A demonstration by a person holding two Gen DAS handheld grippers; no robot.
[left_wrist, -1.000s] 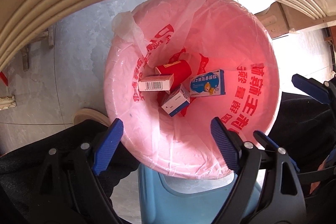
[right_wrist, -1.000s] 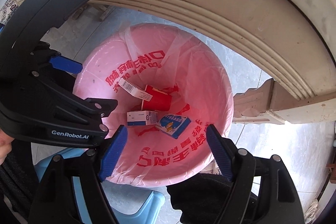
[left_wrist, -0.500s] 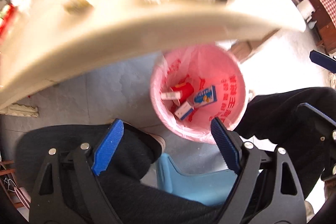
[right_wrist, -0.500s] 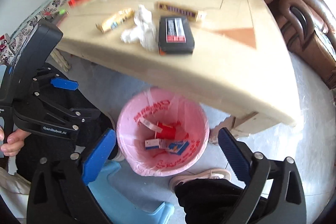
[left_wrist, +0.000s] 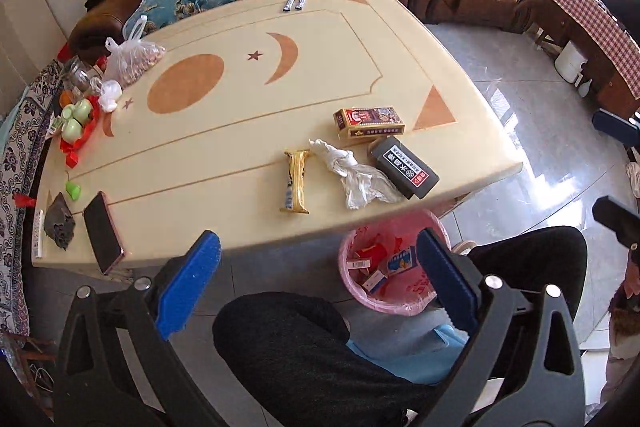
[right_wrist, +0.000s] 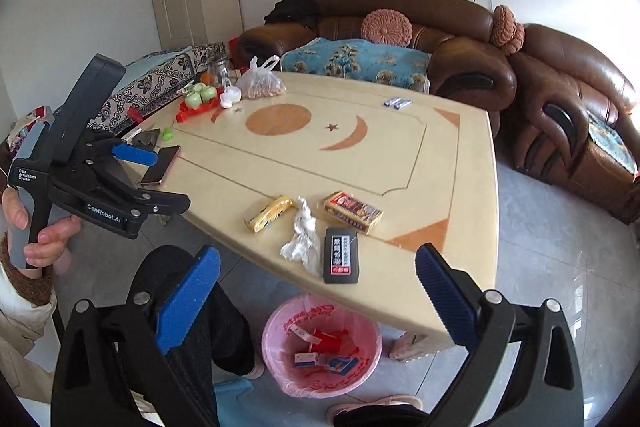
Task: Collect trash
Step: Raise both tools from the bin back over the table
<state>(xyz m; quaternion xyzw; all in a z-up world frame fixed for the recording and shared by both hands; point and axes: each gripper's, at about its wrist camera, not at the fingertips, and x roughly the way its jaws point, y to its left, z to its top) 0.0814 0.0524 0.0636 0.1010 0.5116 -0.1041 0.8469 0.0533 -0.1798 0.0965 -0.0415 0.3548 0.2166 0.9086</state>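
Note:
A pink-lined trash bin (left_wrist: 420,301) (right_wrist: 276,367) stands on the floor under the table's near edge and holds small boxes and a red cup. On the cream table (left_wrist: 240,115) (right_wrist: 360,163) lie a gold snack wrapper (left_wrist: 296,181) (right_wrist: 268,214), a crumpled white tissue (left_wrist: 356,175) (right_wrist: 302,241), a black box (left_wrist: 404,167) (right_wrist: 340,255) and a gold-red box (left_wrist: 370,121) (right_wrist: 354,213). My left gripper (left_wrist: 316,285) is open and empty, above my knees; it also shows in the right wrist view (right_wrist: 132,171). My right gripper (right_wrist: 316,299) is open and empty, raised above the bin.
A phone (left_wrist: 102,231), a dark cloth (left_wrist: 60,221), green cups (left_wrist: 74,119) and a bag of nuts (left_wrist: 130,57) sit at the table's left end. A brown sofa (right_wrist: 480,67) stands behind the table. A blue stool (left_wrist: 400,355) is under me.
Both grippers have risen and pulled back from just over the bin to above table height. The tabletop and its trash have come into view. Both stayed open and empty.

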